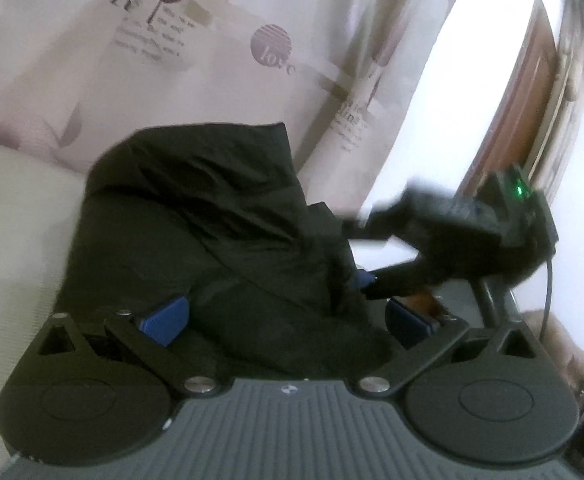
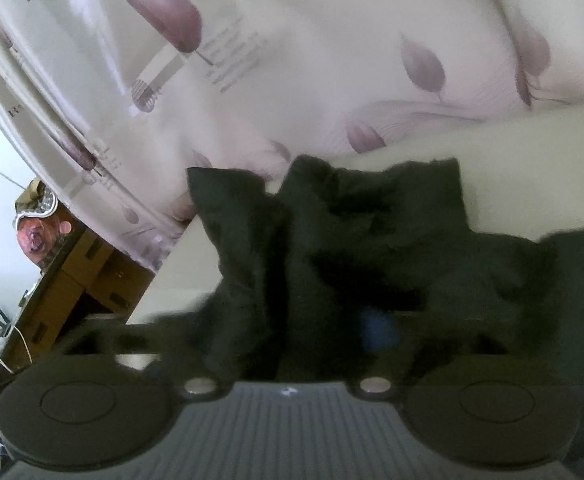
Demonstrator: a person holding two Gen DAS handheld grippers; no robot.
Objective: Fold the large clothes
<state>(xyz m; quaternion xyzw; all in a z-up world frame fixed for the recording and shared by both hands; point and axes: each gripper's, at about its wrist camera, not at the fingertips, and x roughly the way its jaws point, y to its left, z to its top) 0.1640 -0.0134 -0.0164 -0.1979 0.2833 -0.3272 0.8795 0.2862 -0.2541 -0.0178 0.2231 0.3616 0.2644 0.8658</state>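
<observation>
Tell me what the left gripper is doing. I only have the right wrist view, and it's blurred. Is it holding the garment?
Observer: No grip. The left gripper is open, its blue pads wide apart, with the dark garment bulging between them.
Operator: Where is my right gripper from there?
Observer: The right gripper is on the right, fingertips at the garment's right edge. It is blurred, so I cannot tell its grip.
Operator: Is it powered?
Observer: A green light glows on its body.
</observation>
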